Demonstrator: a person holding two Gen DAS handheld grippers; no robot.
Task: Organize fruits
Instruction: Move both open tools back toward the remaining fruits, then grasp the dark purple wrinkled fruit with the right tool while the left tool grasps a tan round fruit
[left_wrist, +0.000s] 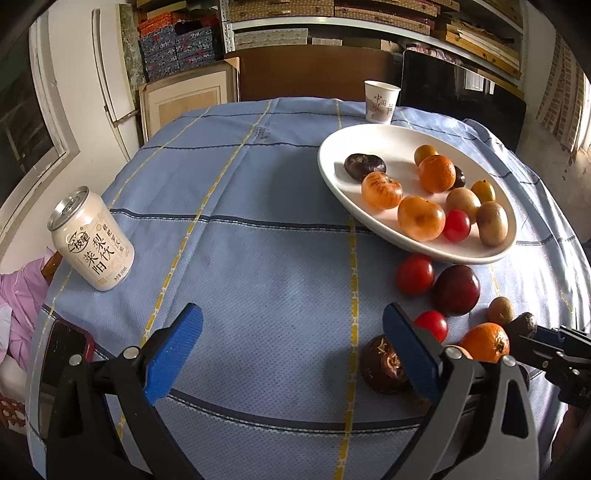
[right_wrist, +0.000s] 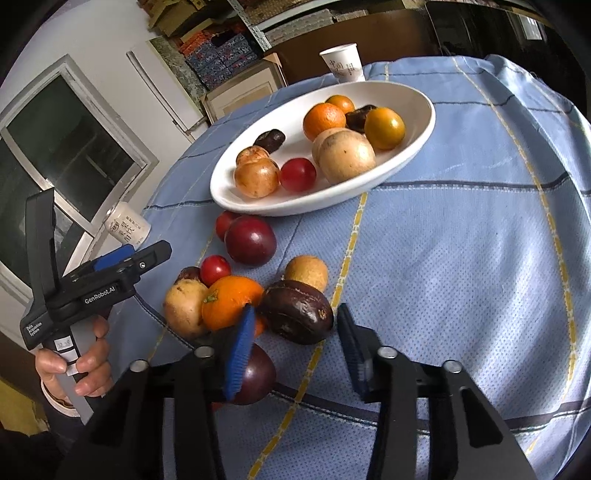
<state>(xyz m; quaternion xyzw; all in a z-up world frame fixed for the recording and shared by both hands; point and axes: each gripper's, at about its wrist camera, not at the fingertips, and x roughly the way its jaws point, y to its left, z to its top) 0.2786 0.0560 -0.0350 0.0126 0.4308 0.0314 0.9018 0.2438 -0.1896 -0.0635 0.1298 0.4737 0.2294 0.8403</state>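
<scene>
Left wrist view: the left tool (left_wrist: 291, 345) fills the bottom of the frame, its two blue pads spread wide with nothing between them, held over a desk (left_wrist: 258, 240) covered in a blue checked cloth. A white oval plate (left_wrist: 369, 147) sits at the upper right, holding oranges, pale brown fruits, a red cherry tomato and dark fruits. Below the plate, at lower right, loose fruits lie on the cloth: a red tomato (left_wrist: 414, 274), a dark red plum (left_wrist: 457, 290), a second tomato (left_wrist: 433, 325), an orange (left_wrist: 485, 342) and a dark brown wrinkled fruit (left_wrist: 382, 365) just beside the tool's right pad. A cream drink can (left_wrist: 92, 240) stands at the left, and a paper cup (left_wrist: 380, 101) stands behind the plate at the top. The right tool's black tip enters at the right edge.

Right wrist view: the right tool (right_wrist: 295, 345) sits at the bottom centre, blue pads spread apart, gripping nothing. A large dark brown fruit (right_wrist: 295, 314) lies just ahead between the pads, touching an orange (right_wrist: 229, 301) to its left. The plate (right_wrist: 417, 125) is at upper centre. At the left, a hand (right_wrist: 77, 369) holds the left tool's handle; from this view I cannot tell how its pads stand.
</scene>
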